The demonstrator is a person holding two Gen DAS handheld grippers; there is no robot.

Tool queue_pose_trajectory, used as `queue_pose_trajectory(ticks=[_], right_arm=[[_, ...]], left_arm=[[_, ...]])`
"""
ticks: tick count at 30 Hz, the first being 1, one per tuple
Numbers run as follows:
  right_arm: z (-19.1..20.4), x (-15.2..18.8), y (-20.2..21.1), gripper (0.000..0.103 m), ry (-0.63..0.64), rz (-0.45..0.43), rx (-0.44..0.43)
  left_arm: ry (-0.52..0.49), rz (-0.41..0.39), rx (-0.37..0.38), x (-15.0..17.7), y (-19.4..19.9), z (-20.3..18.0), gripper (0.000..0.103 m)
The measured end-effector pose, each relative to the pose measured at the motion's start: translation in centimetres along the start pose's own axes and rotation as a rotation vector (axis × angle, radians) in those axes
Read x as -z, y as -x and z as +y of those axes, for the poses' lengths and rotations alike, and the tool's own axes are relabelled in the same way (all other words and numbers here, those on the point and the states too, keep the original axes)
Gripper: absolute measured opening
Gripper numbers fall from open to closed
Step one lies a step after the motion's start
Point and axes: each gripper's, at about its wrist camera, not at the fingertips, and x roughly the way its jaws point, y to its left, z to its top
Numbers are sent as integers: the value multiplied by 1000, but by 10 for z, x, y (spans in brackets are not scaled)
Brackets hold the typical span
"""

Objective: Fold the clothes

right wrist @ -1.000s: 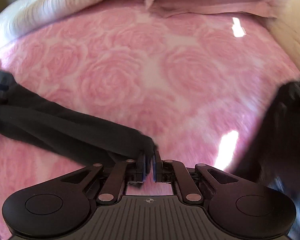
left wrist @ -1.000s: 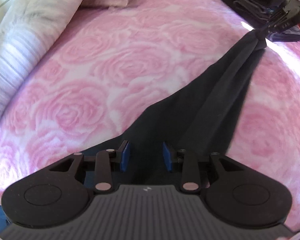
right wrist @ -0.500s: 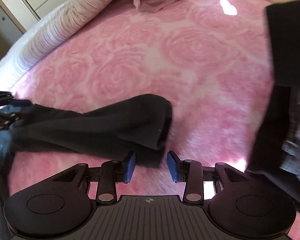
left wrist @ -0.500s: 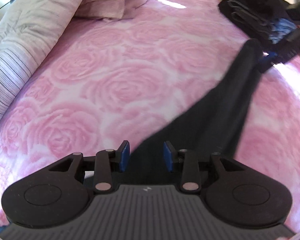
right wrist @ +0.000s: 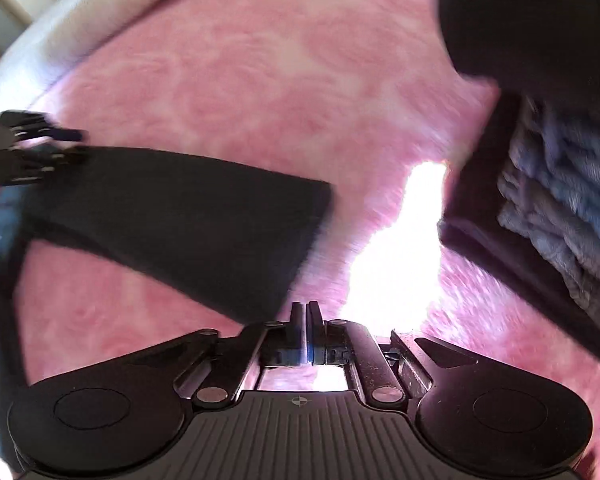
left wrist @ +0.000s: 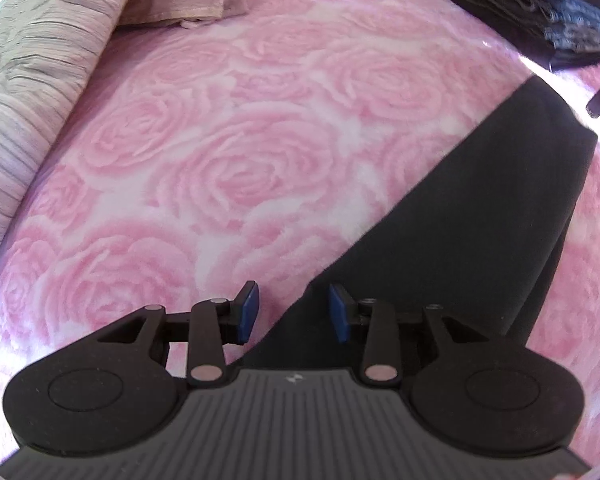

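One stack of folded clothes (right wrist: pixel 548 184) lies beside the black garment (left wrist: pixel 480 216).

The bedspread (left wrist: pixel 228 152) is pink with a rose pattern. The garment (left wrist: pixel 480 220) is black, the rolled quilt (left wrist: pixel 28 80) far left pale with dark stripes.

bedspread (left wrist: pixel 260 152): plush pink cloth, fuzzy | dark garment (left wrist: pixel 480 216): smooth matt cloth | pillow (left wrist: pixel 28 60): crinkled striped fabric

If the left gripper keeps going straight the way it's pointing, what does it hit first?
Most likely the black garment: its edge lies between the open fingers of the left gripper, which aren't pressing on it. Just left of that edge is bare pink rose blanket. Depth is hard to judge.
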Motion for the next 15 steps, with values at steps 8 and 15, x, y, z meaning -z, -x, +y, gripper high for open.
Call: queue_pose_trajectory(ticks=[8,15], right_arm=[[29,8,15,29,45,-125,-25],[138,3,-23,29,254,-101,-270]], left_arm=[[145,-5,-84,39,57,20,33],[267,74,-148,105,86,-11,33]])
